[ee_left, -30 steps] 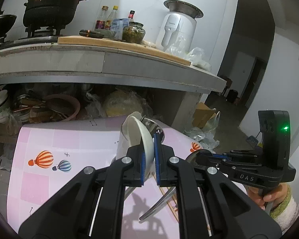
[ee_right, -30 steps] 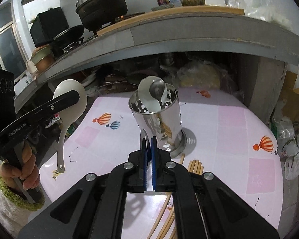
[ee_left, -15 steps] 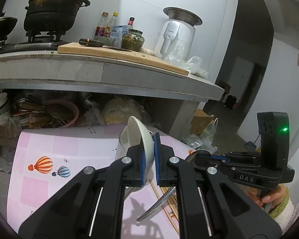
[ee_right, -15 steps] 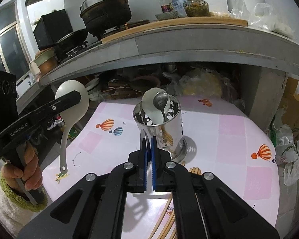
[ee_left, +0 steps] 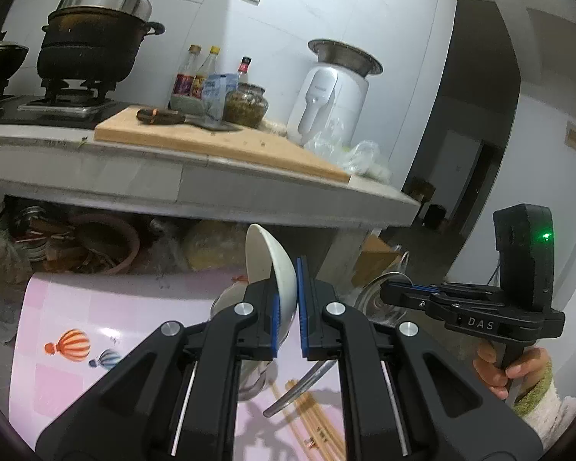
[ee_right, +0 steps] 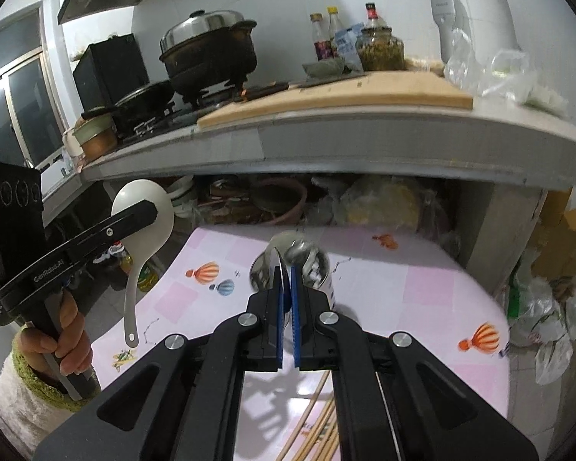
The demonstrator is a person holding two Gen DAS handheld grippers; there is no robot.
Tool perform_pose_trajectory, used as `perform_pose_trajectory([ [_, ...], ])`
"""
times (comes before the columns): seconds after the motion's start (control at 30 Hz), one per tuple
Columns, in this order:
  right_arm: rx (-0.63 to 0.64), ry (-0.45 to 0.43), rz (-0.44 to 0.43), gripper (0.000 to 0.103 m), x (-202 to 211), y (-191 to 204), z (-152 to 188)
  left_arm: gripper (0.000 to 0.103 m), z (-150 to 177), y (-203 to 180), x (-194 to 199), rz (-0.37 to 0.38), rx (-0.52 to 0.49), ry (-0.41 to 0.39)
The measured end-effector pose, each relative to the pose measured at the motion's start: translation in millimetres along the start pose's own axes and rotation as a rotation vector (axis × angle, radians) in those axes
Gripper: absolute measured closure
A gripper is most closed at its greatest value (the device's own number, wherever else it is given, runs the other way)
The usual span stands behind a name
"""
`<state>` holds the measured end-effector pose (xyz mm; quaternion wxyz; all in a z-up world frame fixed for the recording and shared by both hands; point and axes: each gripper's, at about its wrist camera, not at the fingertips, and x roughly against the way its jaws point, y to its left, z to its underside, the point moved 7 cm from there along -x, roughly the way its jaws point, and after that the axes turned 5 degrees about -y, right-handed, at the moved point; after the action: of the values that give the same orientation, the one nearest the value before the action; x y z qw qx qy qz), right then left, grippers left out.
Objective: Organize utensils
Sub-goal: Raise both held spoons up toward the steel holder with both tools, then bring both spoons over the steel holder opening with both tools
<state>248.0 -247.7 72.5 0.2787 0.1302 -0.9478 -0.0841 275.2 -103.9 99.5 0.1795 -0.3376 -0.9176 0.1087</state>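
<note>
My left gripper is shut on the bowl of a white ladle-like spoon; the spoon hangs handle-down in the right wrist view, high above the table. My right gripper is shut on a metal spoon, whose bowl and handle also show in the left wrist view. A steel utensil holder with spoons in it stands on the pink table just beyond the right gripper. Wooden chopsticks lie on the table beside it.
The pink balloon-print tablecloth covers a round table. A concrete counter overhangs the far side, with pots, bottles and a cutting board on top. Bowls and basins are stored under it. Plastic bags lie at the right.
Both grippers have risen with their spoons, so the holder sits lower and farther in view. The counter top has come into view.
</note>
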Motion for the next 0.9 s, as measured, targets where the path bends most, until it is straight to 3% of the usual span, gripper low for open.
perform_pose_trajectory([
  [0.23,0.019,-0.022,0.041,0.099,-6,-15,-33,0.096,-23,-6,-29,0.037,0.008,-0.030],
  [0.43,0.079,-0.027,0.118,0.099,-24,-24,-54,0.096,-22,-2,-56,0.091,0.040,-0.027],
  [0.9,0.106,0.015,0.168,0.099,-67,-40,-60,0.096,-29,24,-95,0.233,0.201,-0.082],
])
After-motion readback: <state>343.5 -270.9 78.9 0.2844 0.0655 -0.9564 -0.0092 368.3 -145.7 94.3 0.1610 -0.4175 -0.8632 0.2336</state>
